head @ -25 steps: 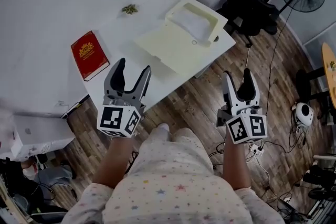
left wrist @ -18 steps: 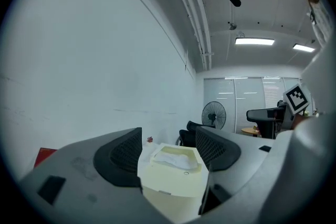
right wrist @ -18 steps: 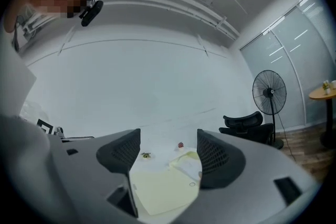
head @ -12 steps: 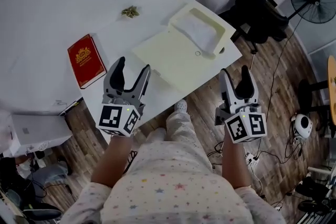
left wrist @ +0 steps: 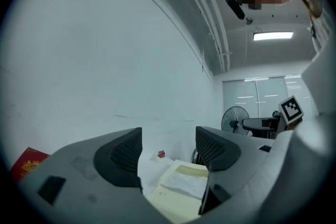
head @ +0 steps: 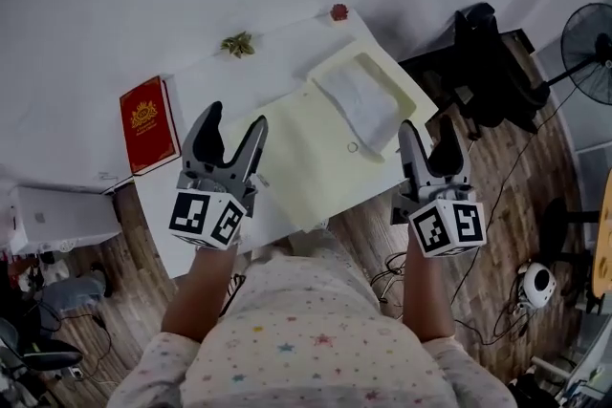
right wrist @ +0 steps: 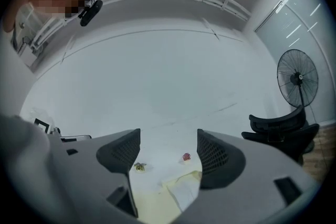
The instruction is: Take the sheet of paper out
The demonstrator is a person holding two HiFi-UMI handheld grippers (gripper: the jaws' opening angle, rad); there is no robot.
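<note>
Paper (head: 361, 100) in open folder (head: 292, 162), left gripper (head: 237, 115), right gripper (head: 426, 123), jaws apart, empty

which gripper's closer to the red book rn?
Left. The left gripper hangs just beside the red book; the right gripper sits across the cream folder from it.
</note>
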